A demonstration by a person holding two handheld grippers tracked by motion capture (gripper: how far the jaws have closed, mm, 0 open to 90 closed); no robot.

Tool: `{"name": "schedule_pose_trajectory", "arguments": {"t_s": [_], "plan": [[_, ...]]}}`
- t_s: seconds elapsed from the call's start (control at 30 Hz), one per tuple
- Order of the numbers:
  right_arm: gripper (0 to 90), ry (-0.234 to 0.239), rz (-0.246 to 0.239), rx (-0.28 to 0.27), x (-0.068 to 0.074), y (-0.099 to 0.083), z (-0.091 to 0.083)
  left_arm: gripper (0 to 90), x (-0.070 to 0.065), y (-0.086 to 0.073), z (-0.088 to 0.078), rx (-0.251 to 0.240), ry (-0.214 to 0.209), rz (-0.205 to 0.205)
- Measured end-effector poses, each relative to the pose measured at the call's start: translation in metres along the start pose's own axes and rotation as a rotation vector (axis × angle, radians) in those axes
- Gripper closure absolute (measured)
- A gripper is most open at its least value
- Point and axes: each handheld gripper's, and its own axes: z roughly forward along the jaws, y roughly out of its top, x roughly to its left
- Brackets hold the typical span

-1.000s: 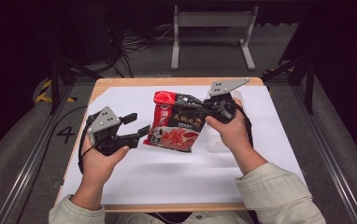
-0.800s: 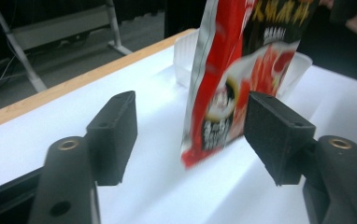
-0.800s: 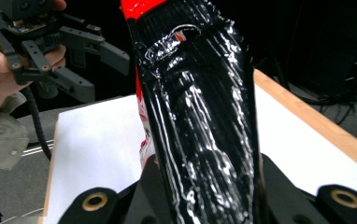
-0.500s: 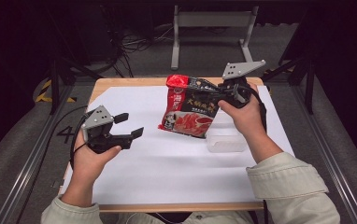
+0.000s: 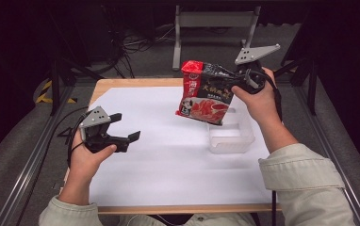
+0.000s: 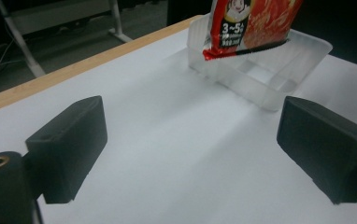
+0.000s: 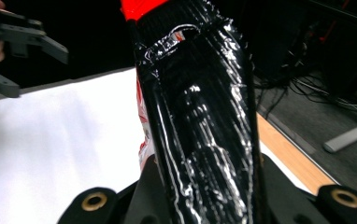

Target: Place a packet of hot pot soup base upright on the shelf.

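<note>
Right tool (image 5: 241,84) clamped on red-black snack packet (image 5: 205,92), held in the air above clear plastic tray (image 5: 232,139) on the bench (image 5: 168,155). Left tool (image 5: 124,128) jaws apart, empty, over the bench's left side.

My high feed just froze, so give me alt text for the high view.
The right gripper holds a red and black snack bag in the air above a clear plastic tray on the white table. The left gripper hovers open, empty.

Brightly lit white table (image 5: 168,169), dark surroundings, glare on glossy packet (image 7: 204,121), soft blur close-up
</note>
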Motion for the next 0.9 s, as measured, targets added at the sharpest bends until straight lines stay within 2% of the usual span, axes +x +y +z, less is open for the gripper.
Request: {"name": "schedule_pose_trajectory", "arguments": {"t_s": [0.2,0.23,0.37,0.4,0.53,0.67,0.7,0.77,0.9], "plan": [[81.8,-0.043,0.005,0.021,-0.015,-0.001,-0.005,5.4,0.004,-0.004,0.000,0.019,0.002,-0.015],[81.8,-0.053,0.005,0.025,-0.018,-0.001,-0.006,5.4,0.004,-0.004,-0.001,0.024,0.005,-0.002],[81.8,-0.073,0.010,0.033,-0.030,-0.004,-0.009,3.5,0.005,-0.006,-0.002,0.025,0.010,-0.008],[81.8,-0.079,0.008,0.036,-0.033,-0.005,-0.009,3.3,0.006,-0.006,-0.003,0.033,0.018,0.003],[81.8,-0.106,0.005,0.048,-0.040,-0.008,-0.009,3.2,0.006,-0.007,-0.002,0.040,0.024,-0.013],[81.8,-0.132,0.005,0.061,-0.047,-0.012,-0.009,3.2,0.007,-0.008,-0.002,0.050,0.021,-0.011],[81.8,-0.138,0.004,0.063,-0.049,-0.013,-0.009,3.1,0.007,-0.008,-0.002,0.056,0.021,-0.023],[81.8,-0.148,0.008,0.067,-0.053,-0.015,-0.009,3.0,0.009,-0.008,-0.002,0.053,0.026,-0.008],[81.7,-0.168,0.012,0.076,-0.060,-0.019,-0.009,2.9,0.009,-0.010,-0.003,0.056,0.041,-0.019]]}}
